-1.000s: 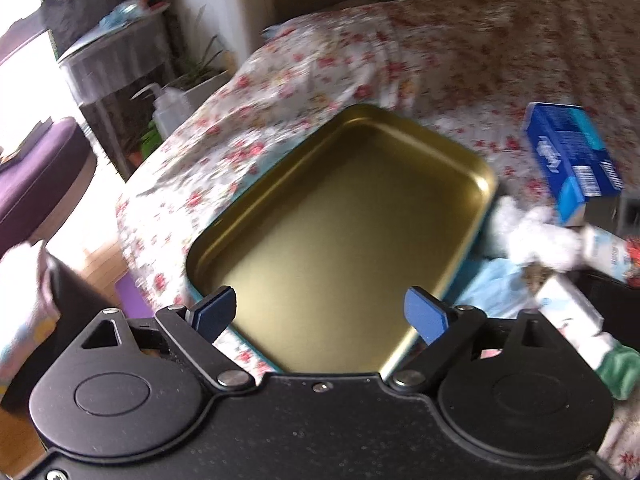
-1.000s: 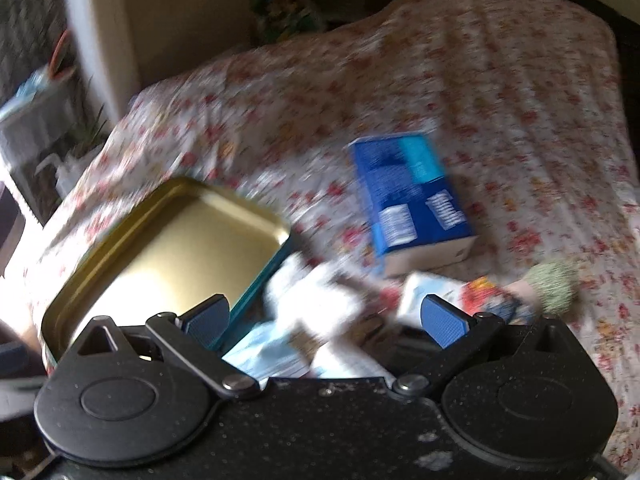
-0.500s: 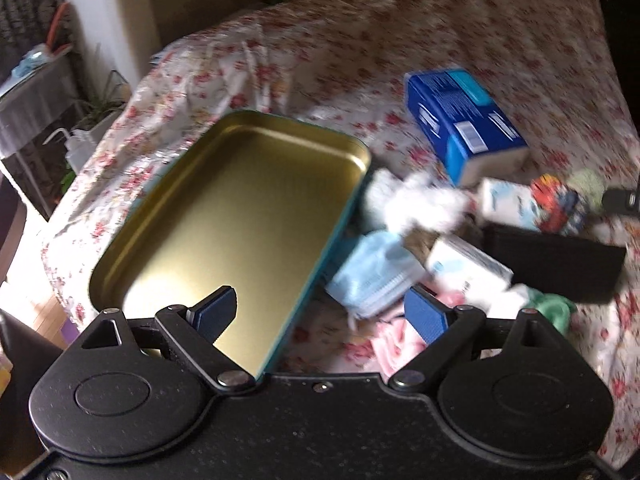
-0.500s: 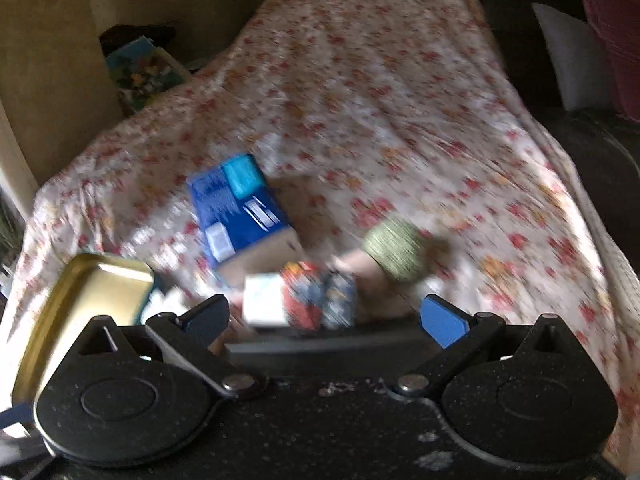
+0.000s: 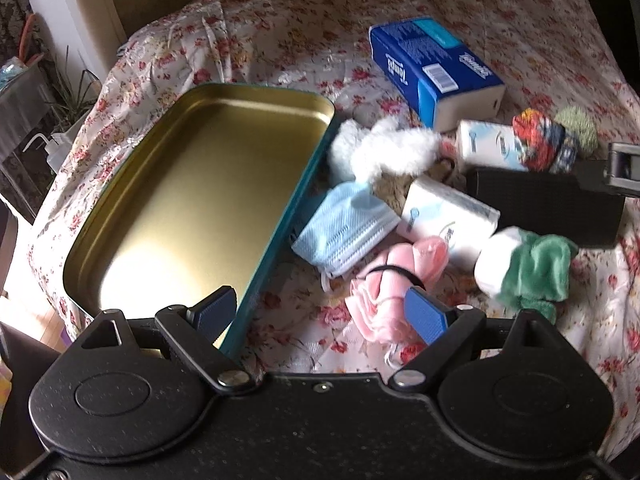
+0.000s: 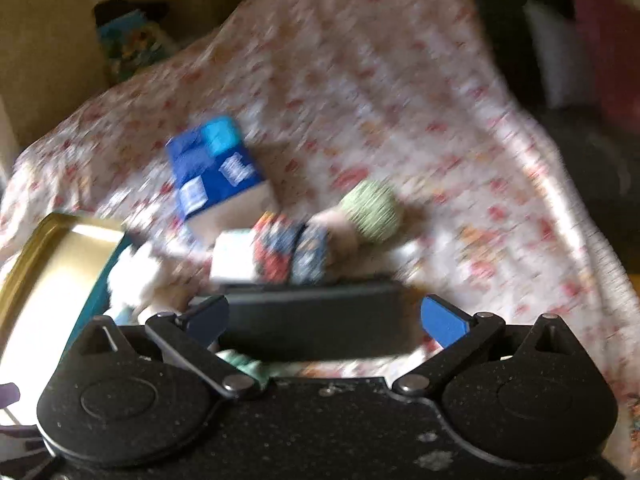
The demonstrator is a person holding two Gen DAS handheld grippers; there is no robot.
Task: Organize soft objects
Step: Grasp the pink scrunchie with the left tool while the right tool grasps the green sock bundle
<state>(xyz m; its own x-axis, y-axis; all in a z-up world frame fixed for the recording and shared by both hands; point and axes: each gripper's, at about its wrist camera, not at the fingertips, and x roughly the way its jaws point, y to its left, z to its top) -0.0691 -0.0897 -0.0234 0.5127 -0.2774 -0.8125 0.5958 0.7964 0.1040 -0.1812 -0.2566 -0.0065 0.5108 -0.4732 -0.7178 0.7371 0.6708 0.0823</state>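
An empty gold tin tray with a teal rim lies on the floral bedspread. To its right lies a heap of soft things: a white fluffy toy, a blue face mask, a pink cloth, a green-and-white sock, tissue packs, a colourful sock roll and a green yarn ball. My left gripper is open and empty above the tray's near corner and the pink cloth. My right gripper is open and empty; its view is blurred.
A blue tissue box lies behind the heap and also shows in the right wrist view. A black flat case lies at the heap's right side. The bed's left edge drops to the floor by a plant.
Both views have swung right, from the tray towards the heap. The left gripper now hangs over the tray's near corner and the pink cloth. Both grippers stay open.
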